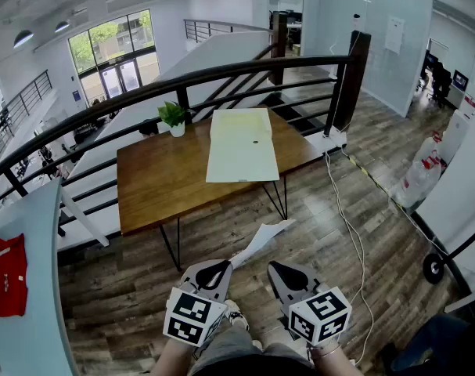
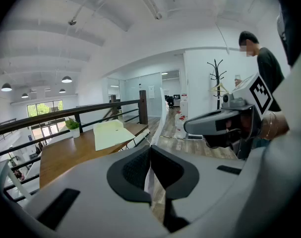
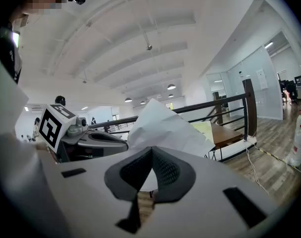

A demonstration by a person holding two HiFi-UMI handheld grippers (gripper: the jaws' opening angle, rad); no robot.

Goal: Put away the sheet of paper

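Fingers [image 2: 134,168] of left gripper [image 1: 219,267] pinched shut on sheet [image 1: 262,240] corner | right gripper [image 1: 279,268]: closed tip to tip, apparently on nothing | sheet: pointing to 1 o'clock from left tips, long axis away from body, above floor | table [image 1: 163,186] with pale board [image 1: 242,143]: 12 o'clock, well apart | next, probably: carry forward, left leading

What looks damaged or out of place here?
The sheet pinched in the left gripper is creased and buckled, not flat. It hangs over the floor, away from the table.
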